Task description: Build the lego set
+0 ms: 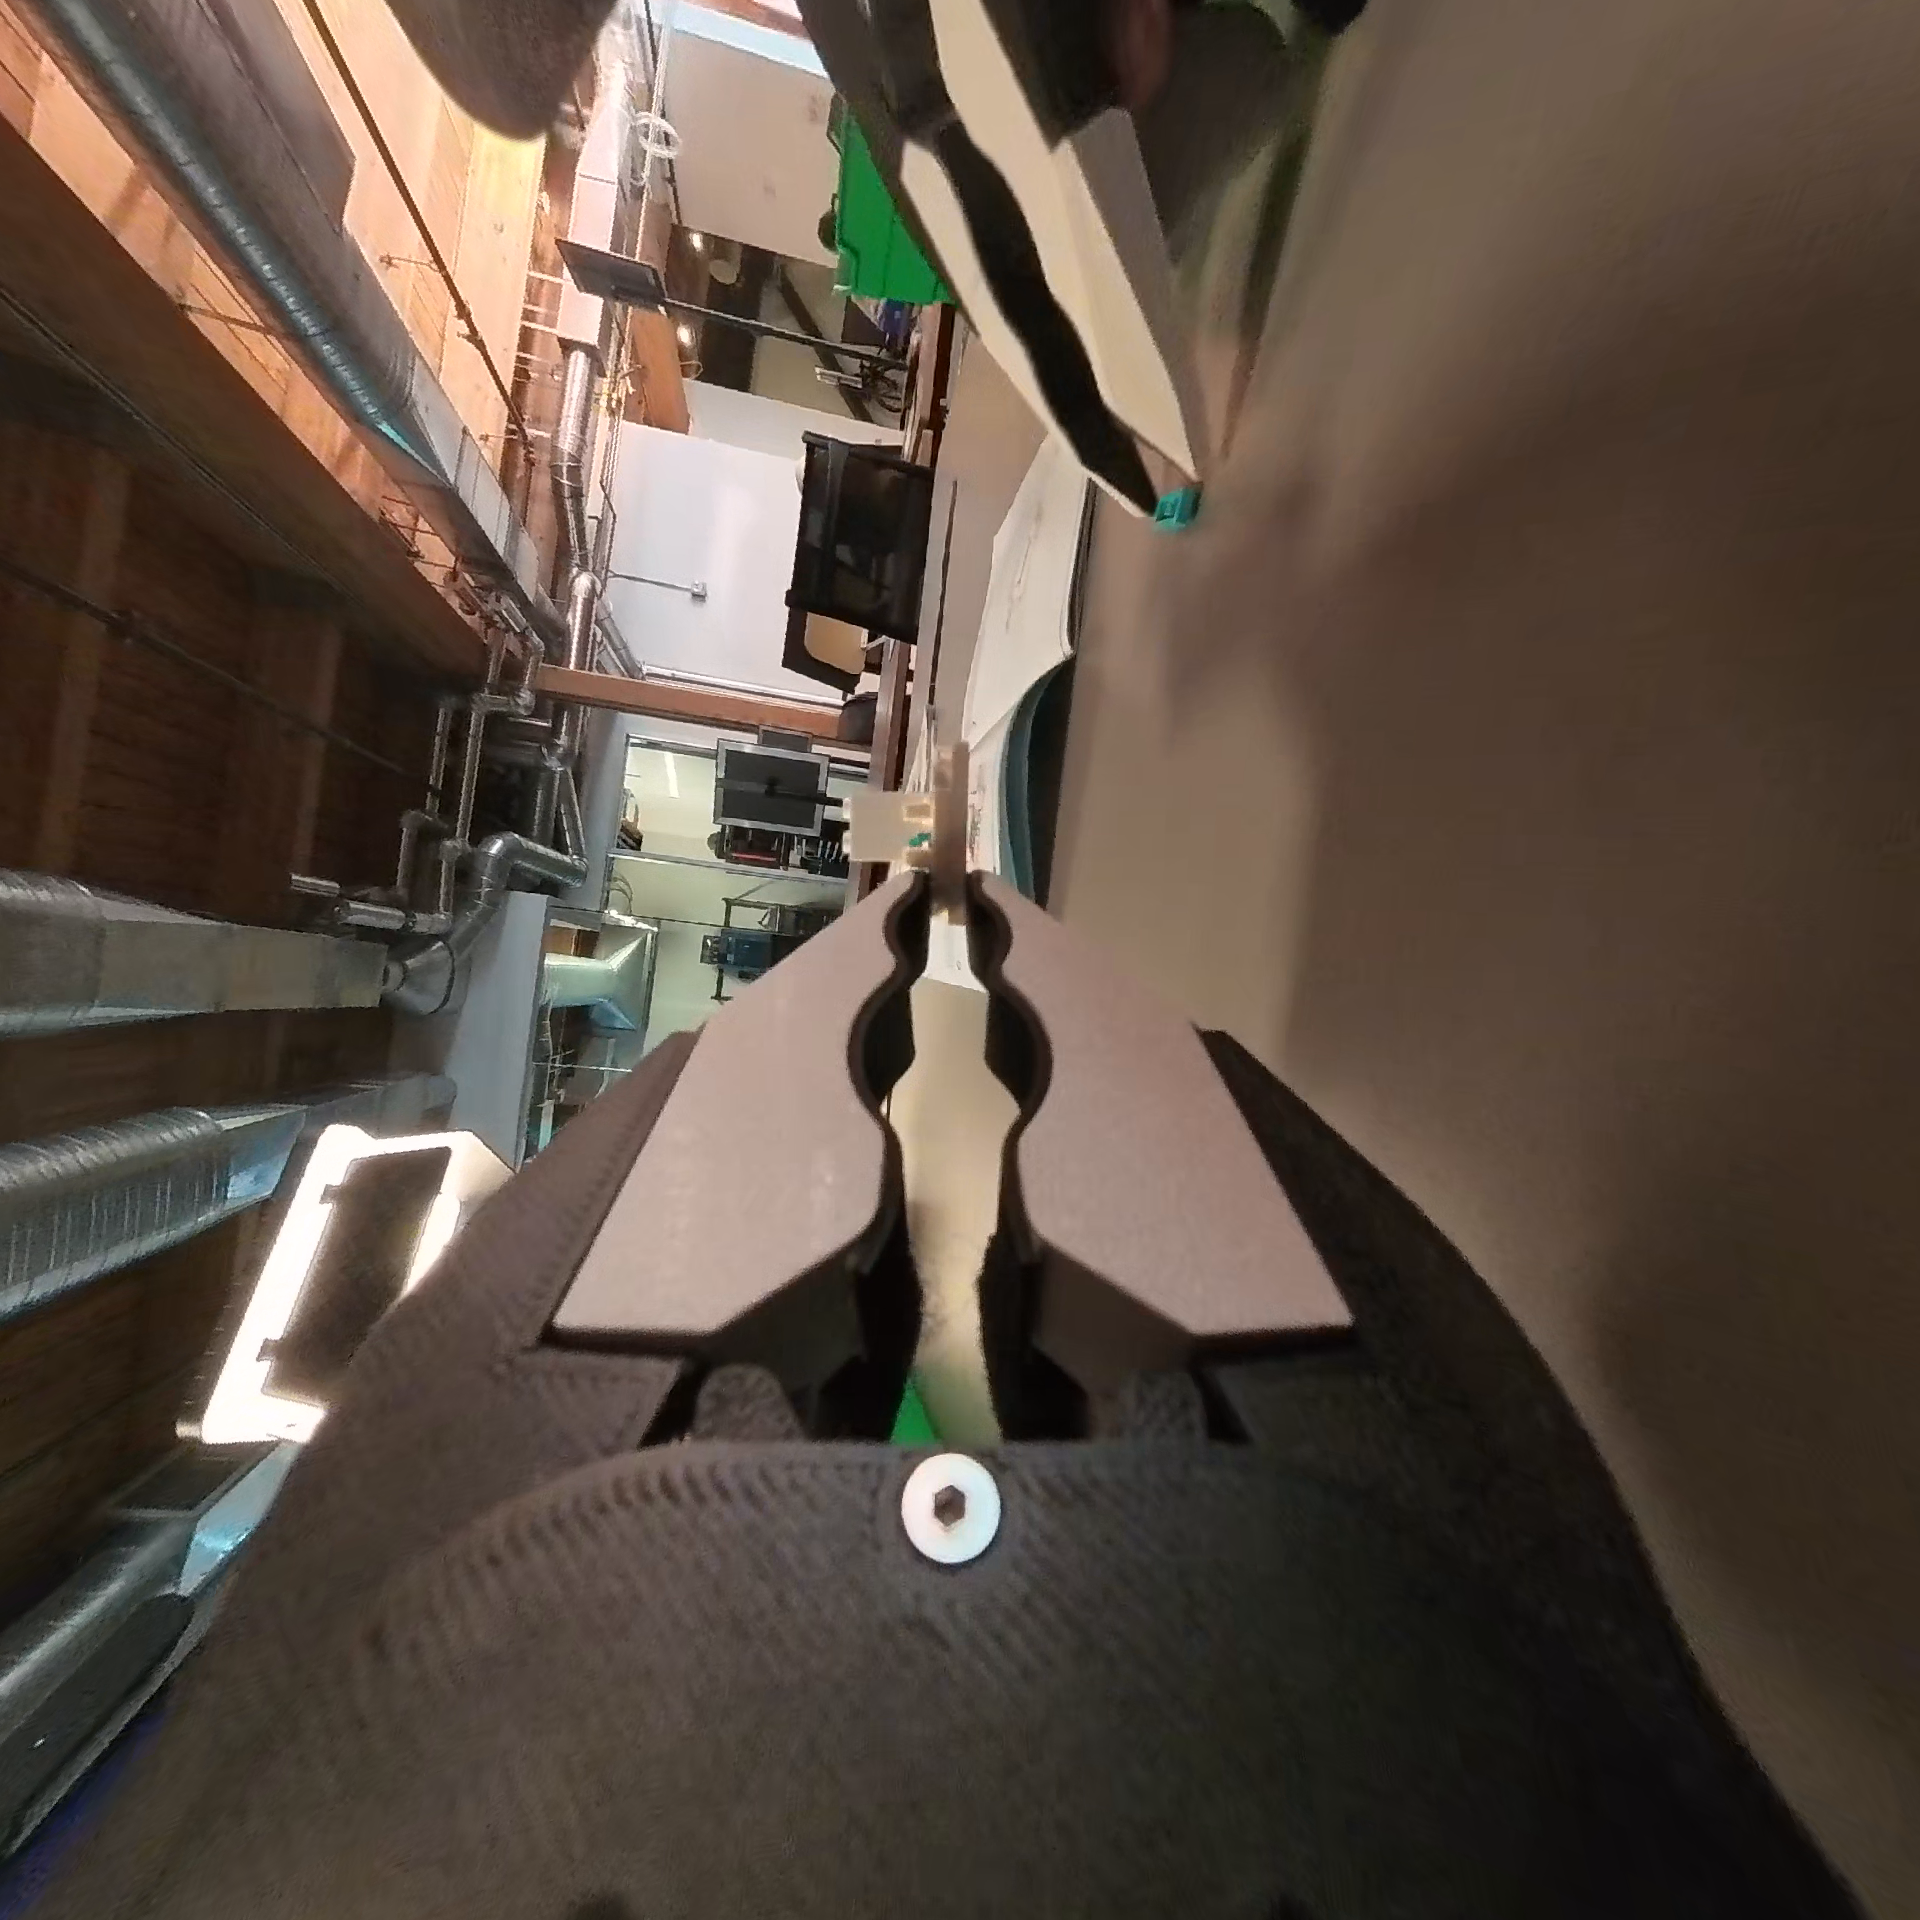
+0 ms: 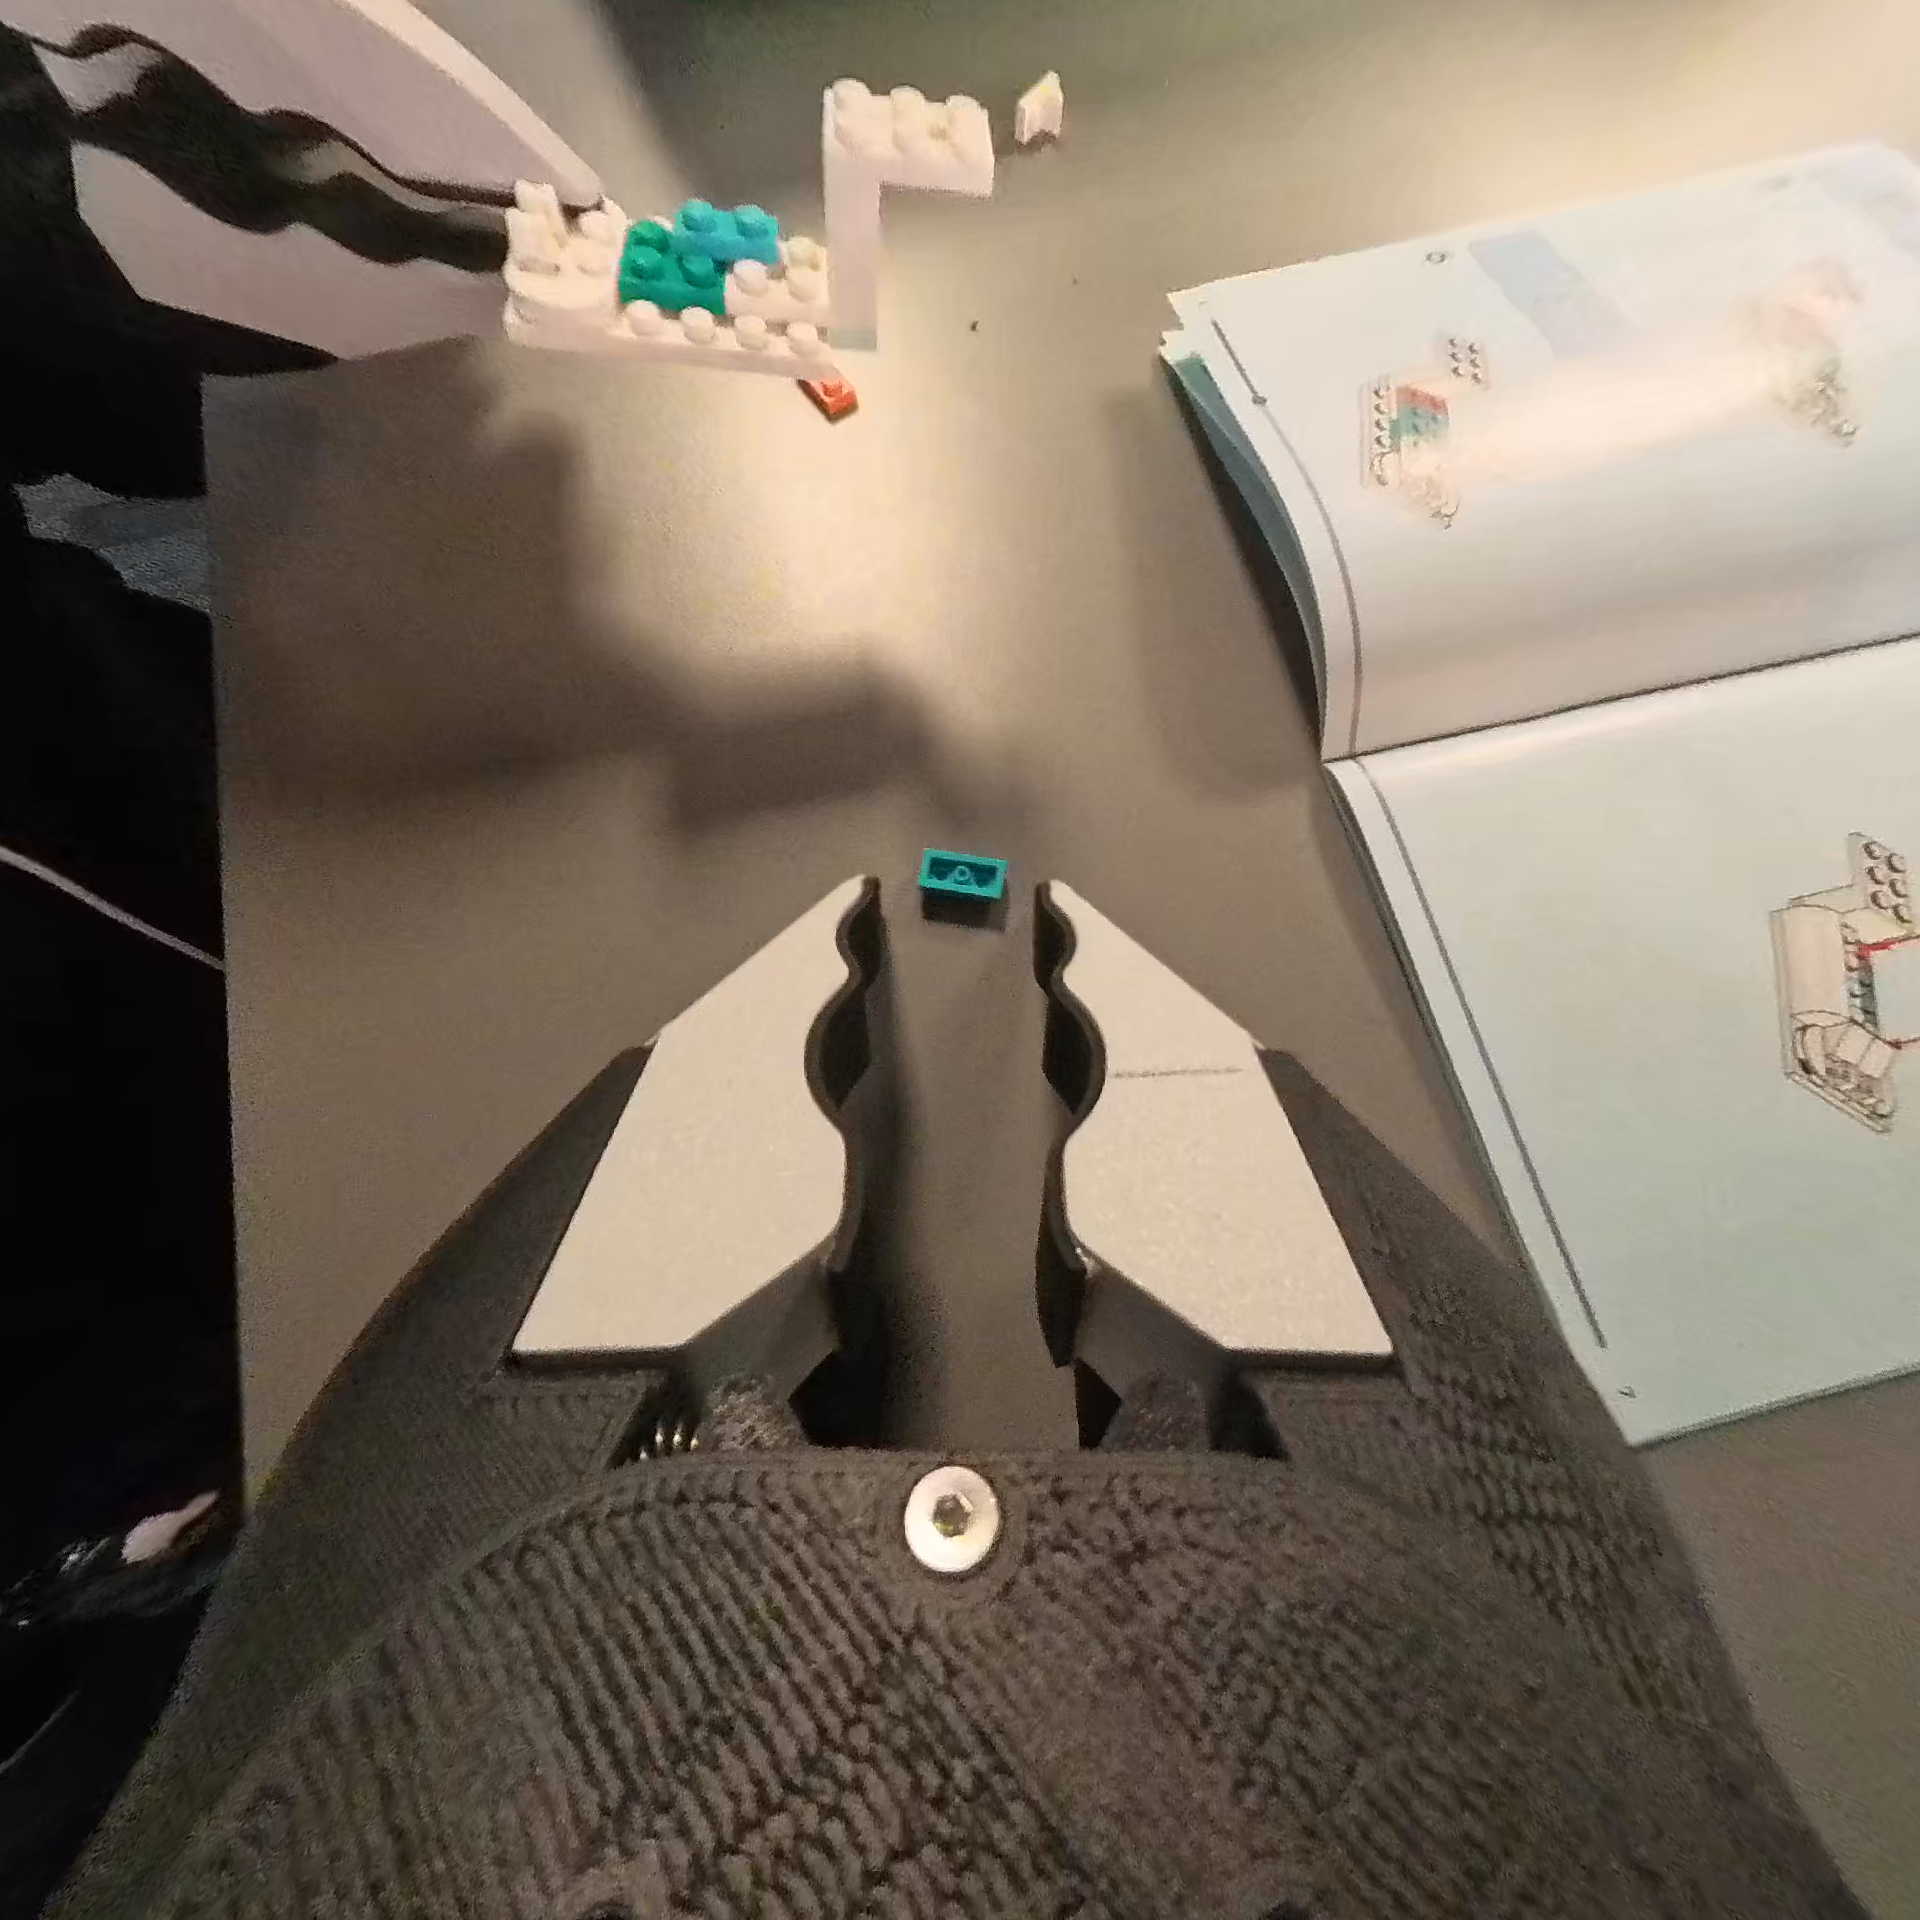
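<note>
My left gripper (image 1: 948,883) is shut on the edge of a partly built lego model (image 1: 940,821), seen edge-on and held in the air. In the right wrist view the model (image 2: 675,301) is a white plate with teal and blue bricks on top and a white upright part at its right end. The left gripper (image 2: 525,213) grips its left end. My right gripper (image 2: 954,888) is open, low over the grey table (image 2: 623,935). A small teal brick (image 2: 964,878) lies on the table, studs down, between its fingertips, and also shows in the left wrist view (image 1: 1174,511).
An open instruction booklet (image 2: 1610,727) lies on the table to the right. A small red piece (image 2: 831,397) lies under the held model. A small white piece (image 2: 1039,104) lies farther back. The table's left edge (image 2: 213,831) borders a dark area. My right fingertips sit around 12 cm from my left ones.
</note>
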`<state>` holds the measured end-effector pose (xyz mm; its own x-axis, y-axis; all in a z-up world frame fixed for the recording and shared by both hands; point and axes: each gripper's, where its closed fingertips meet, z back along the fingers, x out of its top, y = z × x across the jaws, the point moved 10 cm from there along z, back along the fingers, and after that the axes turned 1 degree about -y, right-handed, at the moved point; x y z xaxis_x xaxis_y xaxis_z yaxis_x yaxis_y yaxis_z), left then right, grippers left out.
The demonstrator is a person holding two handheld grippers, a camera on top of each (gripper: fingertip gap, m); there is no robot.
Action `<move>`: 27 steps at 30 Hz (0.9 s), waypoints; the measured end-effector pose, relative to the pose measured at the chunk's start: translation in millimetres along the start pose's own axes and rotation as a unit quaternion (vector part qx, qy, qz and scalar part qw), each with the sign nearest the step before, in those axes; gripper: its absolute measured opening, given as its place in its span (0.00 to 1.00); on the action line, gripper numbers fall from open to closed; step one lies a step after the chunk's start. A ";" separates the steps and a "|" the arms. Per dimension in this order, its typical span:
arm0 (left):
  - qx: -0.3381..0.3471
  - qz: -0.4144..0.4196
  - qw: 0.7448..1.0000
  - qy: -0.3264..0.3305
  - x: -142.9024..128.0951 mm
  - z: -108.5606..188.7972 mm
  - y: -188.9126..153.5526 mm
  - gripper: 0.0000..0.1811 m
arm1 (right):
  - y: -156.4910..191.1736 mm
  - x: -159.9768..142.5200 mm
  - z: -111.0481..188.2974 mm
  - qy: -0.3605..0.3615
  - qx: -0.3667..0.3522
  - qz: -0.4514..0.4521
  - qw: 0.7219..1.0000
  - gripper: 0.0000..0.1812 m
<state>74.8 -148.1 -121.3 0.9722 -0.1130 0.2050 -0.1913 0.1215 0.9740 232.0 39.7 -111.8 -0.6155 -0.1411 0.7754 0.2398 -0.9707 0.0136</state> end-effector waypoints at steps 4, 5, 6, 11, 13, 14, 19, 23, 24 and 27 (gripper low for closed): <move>0.000 0.005 1.000 -0.004 -0.7 0.0 0.6 0.03 | 1.6 2.3 -2.7 0.011 -0.015 0.013 1.000 0.08; -0.001 0.007 1.000 -0.005 -0.8 0.2 0.6 0.03 | 3.0 4.0 -3.2 0.017 -0.020 0.028 0.999 0.08; -0.001 0.007 1.000 -0.005 -1.2 0.1 0.8 0.03 | 5.2 6.6 -3.4 0.026 -0.029 0.054 0.998 0.08; -0.003 0.011 1.000 -0.006 -2.3 -0.3 1.2 0.03 | 26.2 24.8 -5.2 0.164 -0.126 0.381 0.901 0.07; -0.005 0.011 1.000 -0.007 -2.6 -0.5 1.1 0.03 | 34.8 26.8 -10.0 0.256 -0.151 0.550 0.780 0.08; -0.006 0.010 1.000 -0.008 -2.6 -0.5 1.0 0.03 | 39.3 25.5 -13.4 0.296 -0.144 0.618 0.714 0.08; -0.002 0.010 1.000 -0.004 -3.9 -0.9 1.7 0.03 | 59.1 23.1 -23.2 0.343 -0.059 0.795 0.497 0.07; -0.003 0.030 1.000 -0.007 -6.0 -0.7 4.4 0.03 | 74.4 24.7 -26.2 0.313 0.019 0.859 0.406 0.07; -0.004 0.034 0.999 -0.008 -6.5 -0.6 4.8 0.03 | 77.3 25.4 -26.5 0.307 0.032 0.873 0.378 0.08; -0.006 0.036 0.999 -0.002 -8.3 -1.0 5.0 0.03 | 86.7 31.6 -26.7 0.278 0.069 0.885 0.366 0.09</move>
<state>65.9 -145.6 -118.2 0.9551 -0.1078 0.2759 -0.2599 0.1420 0.9551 213.4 -54.1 -103.0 0.5486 -0.5795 -0.6027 0.6445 0.7523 -0.1367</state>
